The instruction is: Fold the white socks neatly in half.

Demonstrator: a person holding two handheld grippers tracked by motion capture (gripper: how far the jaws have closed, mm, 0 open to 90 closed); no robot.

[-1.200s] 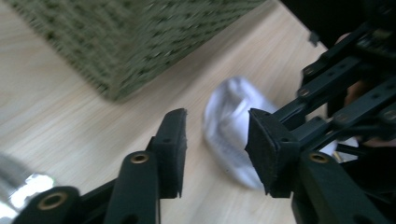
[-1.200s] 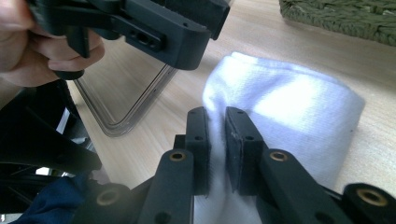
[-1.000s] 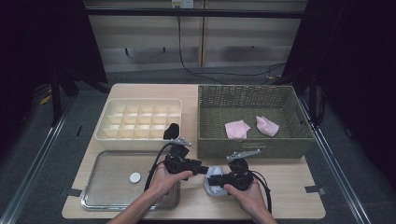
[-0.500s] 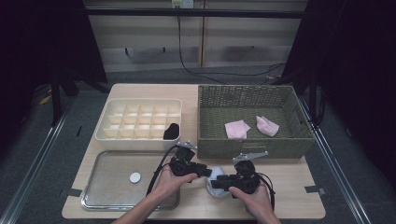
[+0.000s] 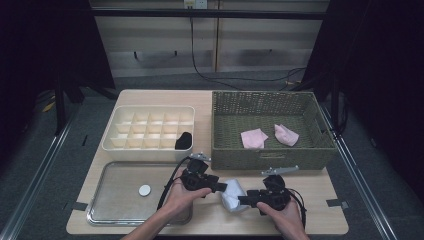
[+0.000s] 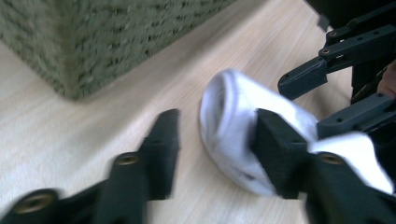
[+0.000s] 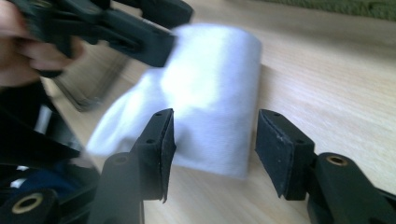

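Note:
A white sock [image 5: 232,196] lies rolled on the wooden table near the front edge, between my two grippers. My left gripper [image 5: 223,187] points at it from the left. Its jaws have just been opening, one fingertip [image 6: 275,154] over the sock [image 6: 231,126] and the other on bare wood, neither pressing. From the right comes my right gripper [image 5: 245,199]. Its jaws have also just been opening and stand apart [image 7: 217,149], the sock's [image 7: 210,93] near end between them, untouched by the pads. The left gripper's jaw [image 7: 144,39] rests at the sock's far end.
A green woven basket [image 5: 270,152] stands just behind, holding two pink cloths [image 5: 254,138]. A cream compartment box [image 5: 150,145] at back left has a black item [image 5: 183,141] in one cell. The metal tray [image 5: 110,200] at front left holds a small white disc [image 5: 144,190].
Both pairs of jaws stand wider than before. The right gripper has drawn back a little to the right, away from the sock. The left hand has barely shifted.

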